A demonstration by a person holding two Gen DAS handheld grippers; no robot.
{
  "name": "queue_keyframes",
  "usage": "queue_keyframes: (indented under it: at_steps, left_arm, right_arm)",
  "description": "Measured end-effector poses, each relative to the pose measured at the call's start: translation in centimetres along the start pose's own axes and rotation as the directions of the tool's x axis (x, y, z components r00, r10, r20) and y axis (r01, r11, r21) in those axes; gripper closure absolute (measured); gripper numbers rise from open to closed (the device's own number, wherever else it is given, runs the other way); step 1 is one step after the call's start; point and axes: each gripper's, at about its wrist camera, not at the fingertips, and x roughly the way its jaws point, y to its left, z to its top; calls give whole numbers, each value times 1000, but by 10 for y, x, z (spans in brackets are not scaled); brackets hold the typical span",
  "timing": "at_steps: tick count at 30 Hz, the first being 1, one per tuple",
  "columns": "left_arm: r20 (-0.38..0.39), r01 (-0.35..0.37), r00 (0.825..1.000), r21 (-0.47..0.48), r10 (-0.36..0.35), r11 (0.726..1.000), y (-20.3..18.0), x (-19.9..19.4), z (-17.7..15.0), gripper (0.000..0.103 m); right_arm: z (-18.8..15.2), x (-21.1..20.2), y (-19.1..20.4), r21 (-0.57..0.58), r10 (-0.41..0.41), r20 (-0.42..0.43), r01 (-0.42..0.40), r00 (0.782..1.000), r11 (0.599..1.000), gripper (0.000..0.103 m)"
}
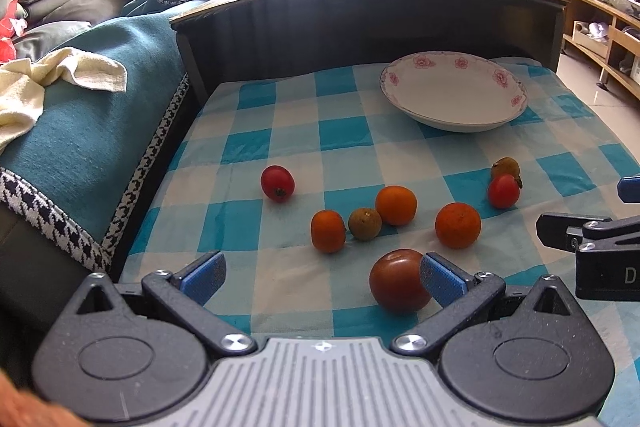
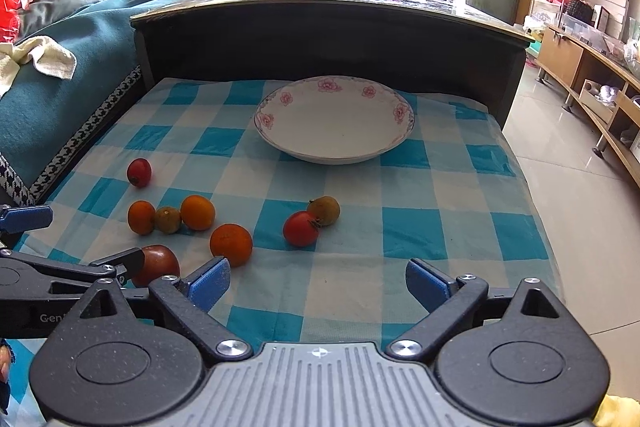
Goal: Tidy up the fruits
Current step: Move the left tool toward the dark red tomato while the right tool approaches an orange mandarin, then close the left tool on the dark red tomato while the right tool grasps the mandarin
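Fruits lie scattered in the lower half of both views on the checked cloth (image 2: 440, 187), and the flowered plate (image 2: 335, 125) stands empty above them, near the dark backboard. We hold the left gripper (image 1: 320, 277) with its jaws wide apart and nothing between them; the dark red tomato (image 1: 400, 281) sits just by its right blue pad (image 1: 440, 279), perhaps touching. The right gripper (image 2: 318, 281) is also wide and empty, over bare cloth.

We judge that the step in hand is to take this tomato first. To do it well, we should shift the left gripper a little toward the right of its frame, so the tomato comes to the middle of the jaws, then close gently, because a tomato is soft and round and may roll away.

From the left wrist view we see how the pad stands against the tomato; in the right wrist view the tomato (image 2: 158, 263) is half hidden behind the left gripper's finger. The right wrist view shows better the free cloth in front of the plate and the small red tomato (image 2: 301, 228) touching a brownish fruit (image 2: 325, 211).
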Motion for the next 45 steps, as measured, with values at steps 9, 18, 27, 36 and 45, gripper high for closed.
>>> queue_keyframes:
  at_steps: [9,18,27,36,45]
  left_arm:
    - [13,1,1000,38,-2,999,-5,-1,-2,0]
    - [22,38,999,116,-41,993,1,-1,-2,0]
    - [-40,187,982,133,-183,973,-10,13,-6,13]
    - [-56,220,975,147,-213,964,-16,25,-6,24]
    - [-59,243,970,152,-237,958,-19,29,-3,31]
  right_arm:
    - [3,1,0,3,9,2,-9,1000,1000,17]
    - [6,8,2,-33,48,-15,-49,999,998,18]
    - [15,25,8,-104,172,-58,-177,983,979,32]
    - [23,52,13,-107,290,-131,-304,948,947,58]
    - [24,69,18,-98,333,-176,-353,926,930,68]
